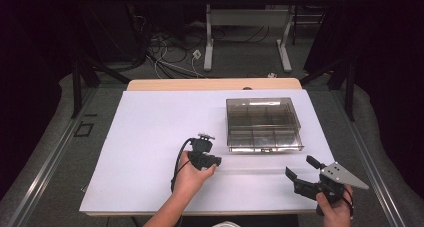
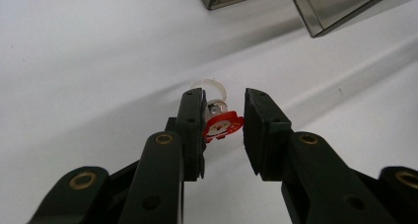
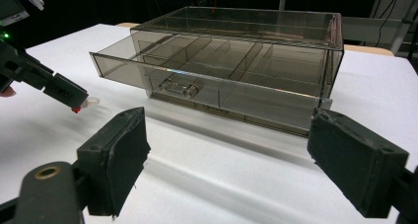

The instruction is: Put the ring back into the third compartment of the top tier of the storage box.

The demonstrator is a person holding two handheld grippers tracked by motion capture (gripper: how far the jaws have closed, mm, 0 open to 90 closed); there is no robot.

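My left gripper hovers just over the white table top, in front of the box's left corner. It is shut on a small red and clear plastic piece, pinched between its two black jaws. The right gripper view shows that gripper at the left with the piece poking out of its tip. A smoky transparent box stands at the back right, and its drawer, split into several compartments, is pulled out a little. My right gripper is open near the front right edge, facing the drawer, with nothing between its jaws.
The white sheet covers the wooden table. Beyond the far edge, another table's legs and loose cables are on the floor. The box corner lies just ahead of the left gripper.
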